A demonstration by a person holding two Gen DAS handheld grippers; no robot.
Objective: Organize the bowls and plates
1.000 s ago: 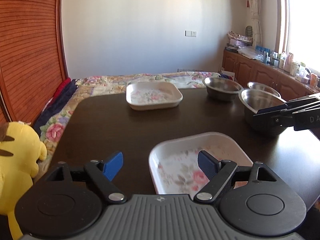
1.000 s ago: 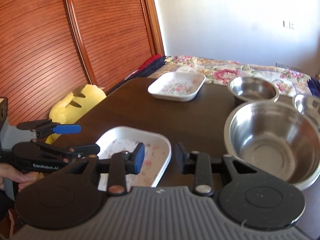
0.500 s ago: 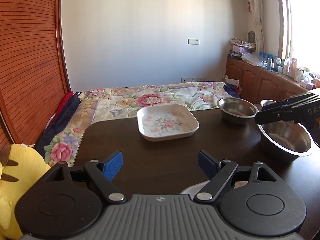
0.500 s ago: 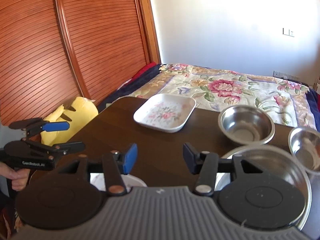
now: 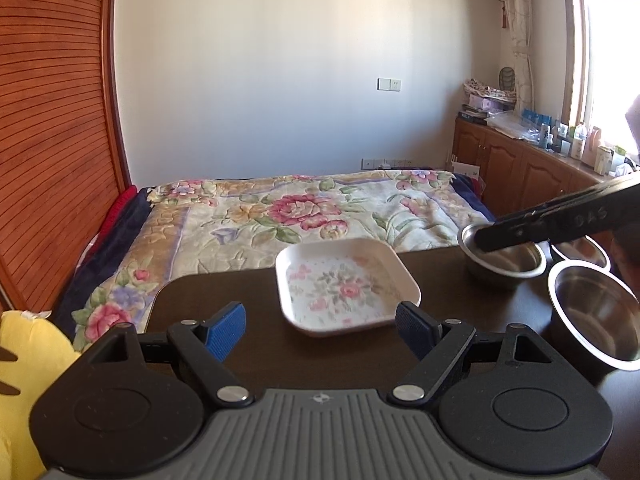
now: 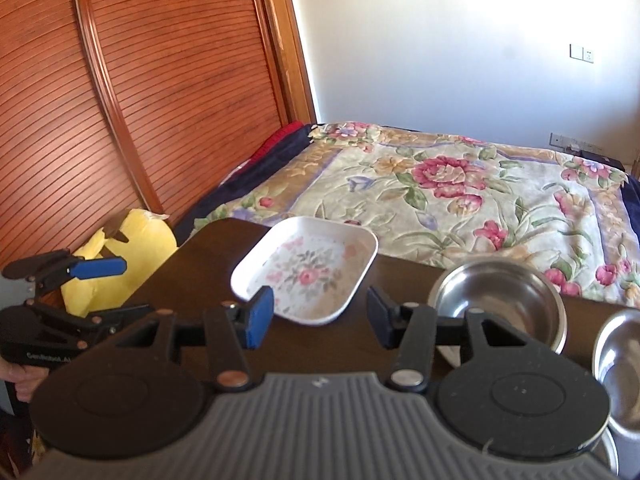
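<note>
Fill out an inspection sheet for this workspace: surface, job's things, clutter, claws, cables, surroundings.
Surface: dark wooden table, bare between the dishes.
Job's things: floral square plate near the far edge; steel bowl to its right; two more steel bowls, a small one behind a large one, at the right edge. All apart, none stacked.
Clutter: nothing seen on the table.
Claws: left claw open and empty; right claw open, nothing between its pads, jaws have just been opening.
Cables: nothing seen.
Surroundings: floral bedspread beyond the table, yellow plush toy at the left, slatted wooden doors, cabinet with bottles under the window.
</note>
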